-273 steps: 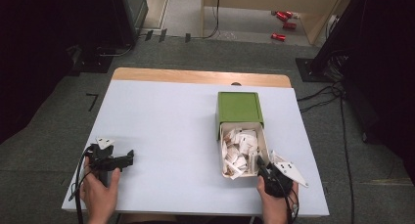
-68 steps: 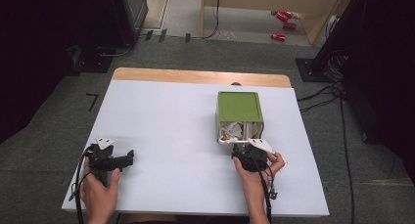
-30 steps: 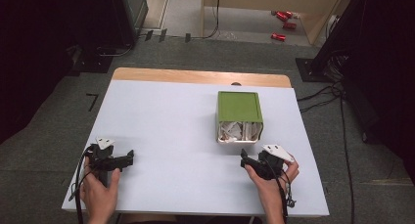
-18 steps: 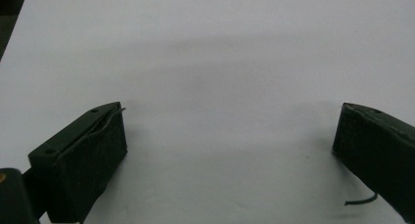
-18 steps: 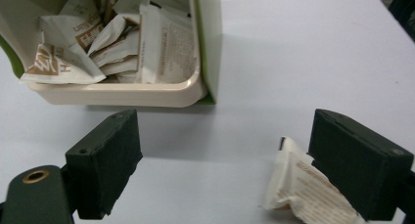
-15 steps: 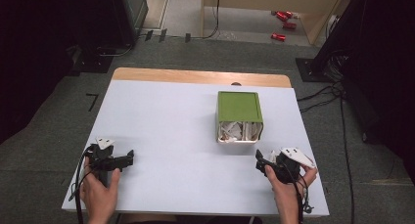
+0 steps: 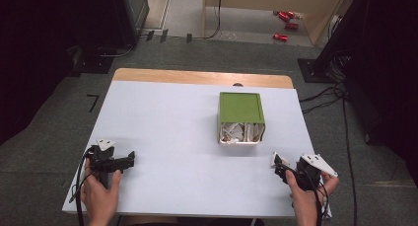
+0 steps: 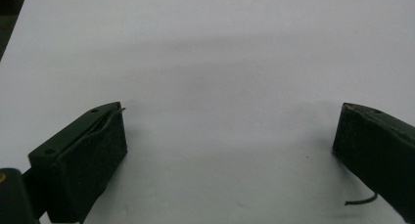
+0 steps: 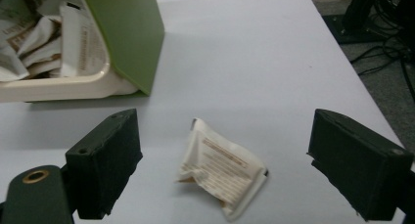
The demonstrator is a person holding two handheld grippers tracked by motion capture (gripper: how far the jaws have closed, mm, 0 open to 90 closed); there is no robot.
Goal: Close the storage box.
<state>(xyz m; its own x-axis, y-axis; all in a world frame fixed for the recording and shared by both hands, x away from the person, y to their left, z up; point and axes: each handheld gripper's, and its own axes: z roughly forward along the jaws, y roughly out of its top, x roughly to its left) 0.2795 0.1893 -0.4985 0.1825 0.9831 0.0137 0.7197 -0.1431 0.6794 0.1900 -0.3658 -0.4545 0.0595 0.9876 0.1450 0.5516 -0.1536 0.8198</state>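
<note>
A green box [image 7: 241, 106] stands on the white table [image 7: 172, 122], right of centre. Its cream drawer [image 7: 240, 133] faces me, slightly out and holding several white packets [image 9: 73, 35]. One white packet [image 9: 222, 172] lies flat on the table between the spread jaws of my right gripper [image 9: 225, 133], touching neither jaw. In the high view that packet [image 7: 276, 159] sits just ahead of the right gripper [image 7: 282, 170], near the table's front right. My left gripper [image 7: 128, 160] rests at the front left, open over bare table [image 8: 230, 131].
The table's right edge [image 9: 352, 72] runs close to my right gripper, with cables on the floor [image 9: 386, 53] beyond it. A wooden strip [image 7: 197, 77] borders the far edge. Red objects [image 7: 286, 18] lie on the floor far behind.
The drawer, pulled far out earlier, has been pushed most of the way in. My right gripper then moved back and right toward the front edge. The left gripper stayed still.
</note>
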